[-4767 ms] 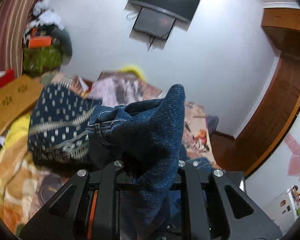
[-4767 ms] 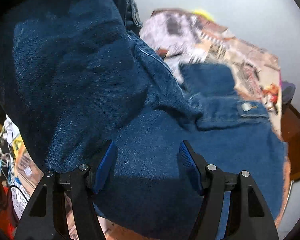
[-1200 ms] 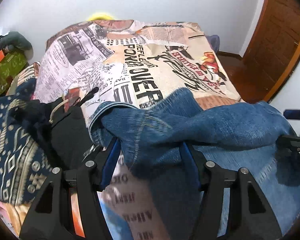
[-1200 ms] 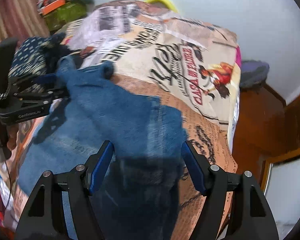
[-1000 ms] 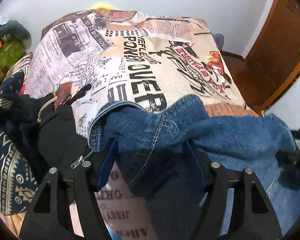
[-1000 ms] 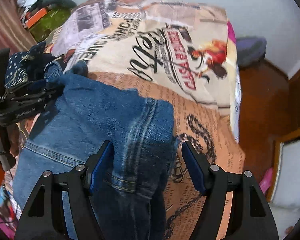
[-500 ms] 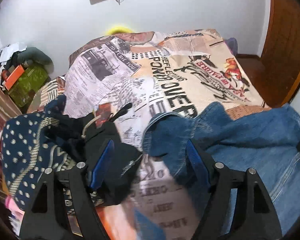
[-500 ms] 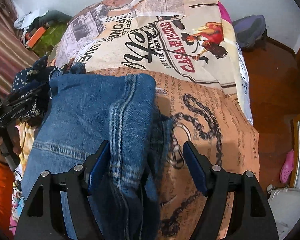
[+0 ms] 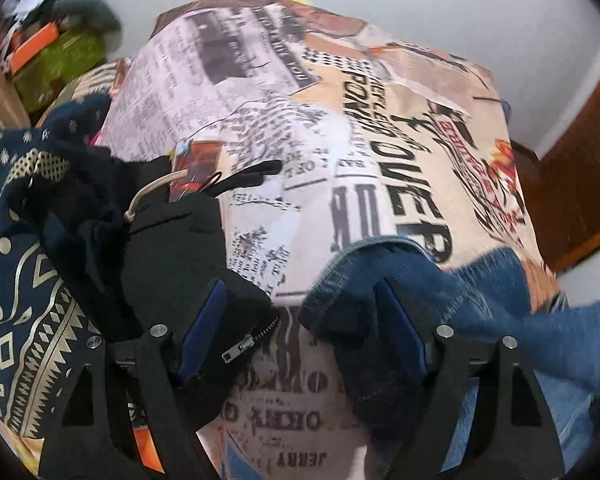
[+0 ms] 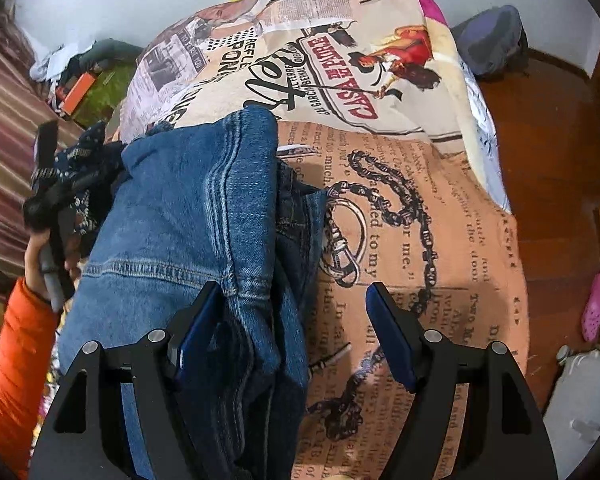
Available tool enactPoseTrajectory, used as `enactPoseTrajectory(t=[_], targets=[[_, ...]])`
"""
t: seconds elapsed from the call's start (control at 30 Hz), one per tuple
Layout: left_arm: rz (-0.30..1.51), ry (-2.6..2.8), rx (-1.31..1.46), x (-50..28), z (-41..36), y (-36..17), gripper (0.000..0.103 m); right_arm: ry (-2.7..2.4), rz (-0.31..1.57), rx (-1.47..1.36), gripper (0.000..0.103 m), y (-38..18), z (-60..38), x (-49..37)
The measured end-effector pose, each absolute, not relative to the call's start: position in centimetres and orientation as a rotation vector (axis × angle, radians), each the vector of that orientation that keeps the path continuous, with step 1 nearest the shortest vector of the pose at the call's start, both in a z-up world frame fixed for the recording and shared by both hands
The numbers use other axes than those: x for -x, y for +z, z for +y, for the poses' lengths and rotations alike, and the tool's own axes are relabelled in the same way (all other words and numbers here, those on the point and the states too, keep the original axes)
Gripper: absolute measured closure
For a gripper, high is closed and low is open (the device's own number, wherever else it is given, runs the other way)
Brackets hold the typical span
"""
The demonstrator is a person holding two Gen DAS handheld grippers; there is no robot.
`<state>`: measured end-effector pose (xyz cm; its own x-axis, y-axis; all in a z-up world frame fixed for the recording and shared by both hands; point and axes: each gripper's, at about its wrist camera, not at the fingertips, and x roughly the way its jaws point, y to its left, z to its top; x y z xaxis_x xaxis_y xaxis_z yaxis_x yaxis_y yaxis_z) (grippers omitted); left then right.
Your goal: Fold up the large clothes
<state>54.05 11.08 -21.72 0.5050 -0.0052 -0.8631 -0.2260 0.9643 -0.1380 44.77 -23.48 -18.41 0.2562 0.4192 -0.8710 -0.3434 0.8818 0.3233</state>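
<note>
A blue denim garment [image 10: 188, 216] lies folded lengthwise on the printed bedspread [image 10: 420, 208]. My right gripper [image 10: 296, 336] is open just above its near right edge, holding nothing. In the left wrist view the denim's far corner [image 9: 480, 304] lies at the right, over the right finger. My left gripper [image 9: 300, 328] is open and empty above the bedspread [image 9: 340, 140], between the denim and a black zippered garment [image 9: 172, 248]. The left gripper also shows in the right wrist view [image 10: 48, 184], held in a hand with an orange sleeve.
A dark blue patterned garment [image 9: 16, 240] is heaped at the left of the bed beside the black one. A green box with orange items [image 9: 56, 56] stands by the far left wall. Wooden floor [image 10: 548, 128] and a grey bag [image 10: 492, 40] lie right of the bed.
Both grippers have let go of the denim, which now rests folded on the bed. The left gripper has pulled back to the left; the right gripper has drawn back over the near edge.
</note>
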Motion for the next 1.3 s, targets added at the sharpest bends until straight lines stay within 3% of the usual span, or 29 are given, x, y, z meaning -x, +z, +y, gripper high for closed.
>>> enactPoseTrajectory(t=[0.3,0.5,0.8,0.97,1.07,1.3], targets=[[0.997,0.027,0.109,-48.9,9.6,-18.1,0.025,0.539,1.184,-0.043,0.033,-17.6,-23.9,-43.9],[1.01,-0.148,0.183,-43.8,7.3,-16.7,0.025,0.6,1.21,-0.097,0.033,-18.5,-23.3,-43.8],[1.139,-0.322,0.421,-42.9,5.3,-20.2,0.023,0.628,1.301,-0.24,0.033,-20.8,-23.4,-45.1],[1.196,-0.357,0.594,-44.3,5.6,-22.4,0.015,0.665,1.341,-0.273,0.032,-21.6,-23.1,-45.9],[1.213,-0.36,0.623,-44.8,5.1,-23.5,0.008,0.666,1.347,-0.292,0.026,-21.8,-22.9,-46.0],[1.238,-0.419,0.8,-44.3,5.3,-25.2,0.009,0.636,1.343,-0.228,0.021,-21.7,-21.6,-45.9]])
